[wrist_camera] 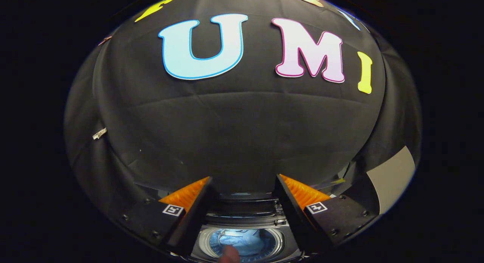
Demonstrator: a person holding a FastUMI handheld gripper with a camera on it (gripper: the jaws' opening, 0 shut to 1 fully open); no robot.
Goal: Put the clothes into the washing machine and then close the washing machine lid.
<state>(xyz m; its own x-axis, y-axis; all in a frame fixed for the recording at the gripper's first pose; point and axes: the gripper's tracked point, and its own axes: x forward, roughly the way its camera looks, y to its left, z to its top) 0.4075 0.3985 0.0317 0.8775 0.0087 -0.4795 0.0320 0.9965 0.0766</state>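
The fingers [242, 191] stand wide apart, holding nothing; near between them the washing machine [242, 232] faces up, lid open, blue clothes [242, 242] inside the drum.

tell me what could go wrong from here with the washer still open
1. The claw hangs open above the washing machine, pointed mostly at the booth wall, so aiming for the lid may be imprecise.
2. Bluish clothes show in the drum, which looks open; any fabric riding up over the rim could get pinched on closing.
3. A fingertip sits near the drum opening and might be caught if the lid drops.
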